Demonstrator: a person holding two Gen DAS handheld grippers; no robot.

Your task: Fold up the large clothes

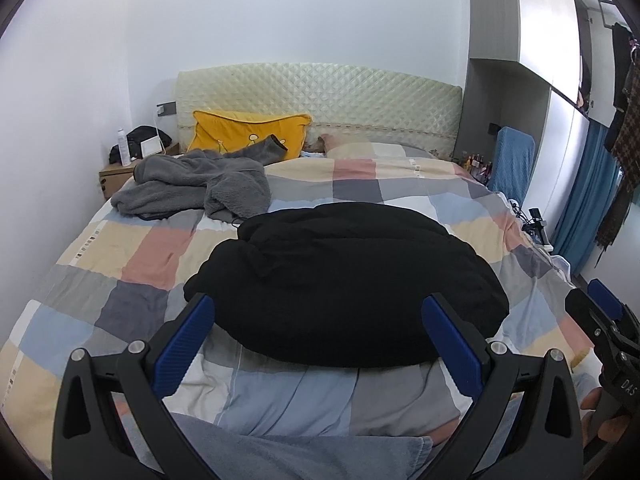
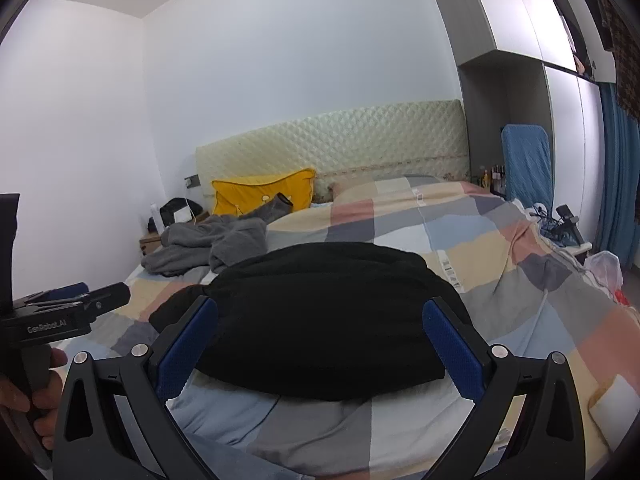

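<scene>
1. We see a bed (image 1: 132, 256) with a checked quilt, a quilted headboard (image 1: 320, 96), white walls.
2. The black garment (image 1: 344, 284) lies folded, a compact bundle, near the foot edge.
3. Our left gripper (image 1: 318, 320) and right gripper (image 2: 320, 322) stand wide, holding nothing.

Bed: in front of me, a bed (image 1: 120, 252) covered by a checked quilt of cream, pink, grey and blue.
Near me: a black garment (image 1: 344, 284) lies in a rounded heap on the quilt.
Far left: a crumpled grey fleece garment (image 1: 192, 184).
Head end: a yellow pillow (image 1: 240, 130) against the padded cream headboard (image 1: 320, 96).
</scene>
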